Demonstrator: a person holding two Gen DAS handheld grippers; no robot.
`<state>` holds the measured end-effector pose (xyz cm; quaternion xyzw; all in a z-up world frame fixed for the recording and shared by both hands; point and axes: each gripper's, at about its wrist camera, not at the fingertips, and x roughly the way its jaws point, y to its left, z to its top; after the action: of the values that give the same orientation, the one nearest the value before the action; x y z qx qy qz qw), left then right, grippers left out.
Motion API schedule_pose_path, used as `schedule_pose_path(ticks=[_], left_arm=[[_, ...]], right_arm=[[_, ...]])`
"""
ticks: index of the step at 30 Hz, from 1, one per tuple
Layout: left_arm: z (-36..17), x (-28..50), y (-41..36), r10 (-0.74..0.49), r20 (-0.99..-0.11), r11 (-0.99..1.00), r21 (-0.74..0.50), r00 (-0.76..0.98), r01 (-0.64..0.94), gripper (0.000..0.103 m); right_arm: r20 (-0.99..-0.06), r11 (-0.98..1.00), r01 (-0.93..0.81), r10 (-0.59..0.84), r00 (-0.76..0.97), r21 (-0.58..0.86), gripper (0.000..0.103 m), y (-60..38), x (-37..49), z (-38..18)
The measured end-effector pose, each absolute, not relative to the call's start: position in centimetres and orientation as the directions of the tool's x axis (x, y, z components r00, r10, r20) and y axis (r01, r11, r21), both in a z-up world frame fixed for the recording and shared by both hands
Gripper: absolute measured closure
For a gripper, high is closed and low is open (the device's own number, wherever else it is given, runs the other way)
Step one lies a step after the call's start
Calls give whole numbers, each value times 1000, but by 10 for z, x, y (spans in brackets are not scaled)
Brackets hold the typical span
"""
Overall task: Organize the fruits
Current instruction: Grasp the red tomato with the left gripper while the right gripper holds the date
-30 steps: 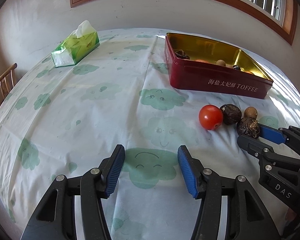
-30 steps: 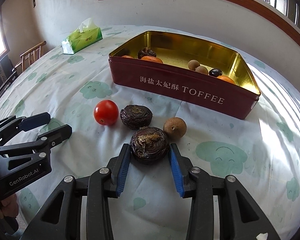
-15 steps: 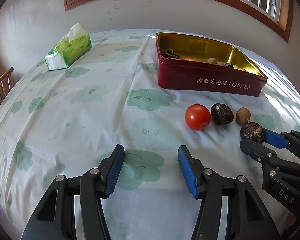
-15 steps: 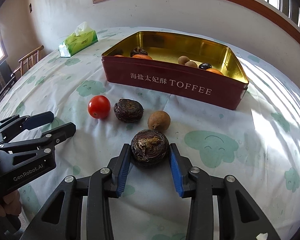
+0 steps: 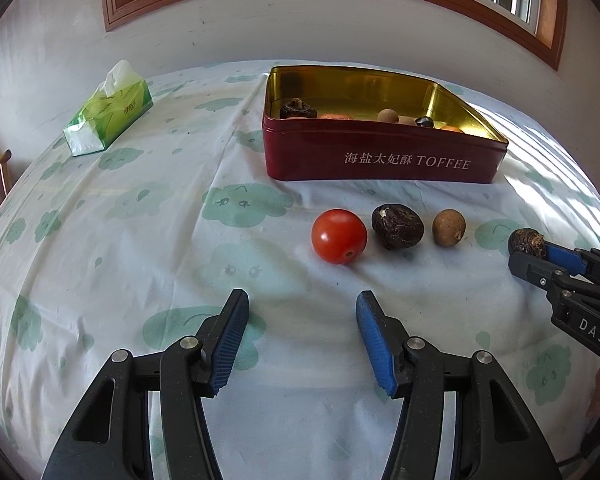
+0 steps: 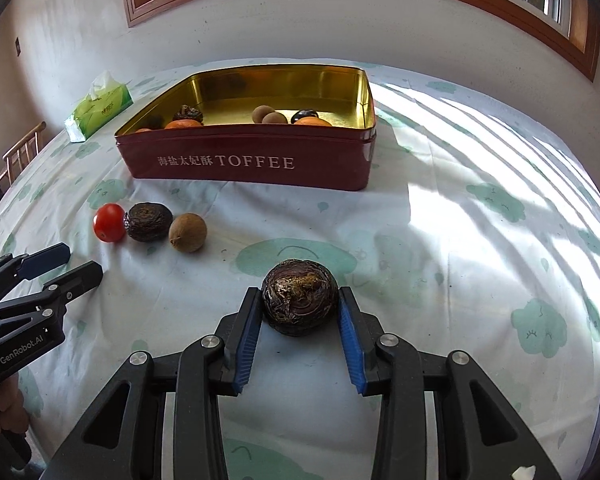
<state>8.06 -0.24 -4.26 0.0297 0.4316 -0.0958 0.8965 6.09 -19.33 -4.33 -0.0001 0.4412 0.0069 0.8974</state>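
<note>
Right hand-held gripper [image 6: 299, 320] clenched on a dark wrinkled fruit [image 6: 299, 298]; left hand-held gripper [image 5: 300, 336] released, empty. Toffee tin [image 6: 252, 160] held several fruits. Cherry tomato [image 5: 339, 236], second dark fruit [image 5: 397, 226] and longan [image 5: 449, 227] remained on the bench.

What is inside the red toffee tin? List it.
In the toffee tin: a dark wrinkled fruit, two brown longans, a dark round fruit and orange fruits. The front wall hides their lower parts and the near floor.

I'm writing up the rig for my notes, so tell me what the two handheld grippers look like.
Both are matte black plastic with cut-out linkage arms, silver rivets and ribbed blue pads on the fingers. The left gripper carries white "GenRobot.AI" lettering on its side, seen from the right wrist view. The right gripper carries white "DAS" lettering. No cables or sleeves show.
</note>
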Motion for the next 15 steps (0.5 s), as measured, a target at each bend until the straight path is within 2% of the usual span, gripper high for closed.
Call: schedule_pose_path(ticks=[15], left_arm=[[-41, 108, -20, -164, -782, 978, -48, 601, 204, 46]], right_arm=[[-777, 999, 46, -50, 628, -27, 68, -220, 80, -45]])
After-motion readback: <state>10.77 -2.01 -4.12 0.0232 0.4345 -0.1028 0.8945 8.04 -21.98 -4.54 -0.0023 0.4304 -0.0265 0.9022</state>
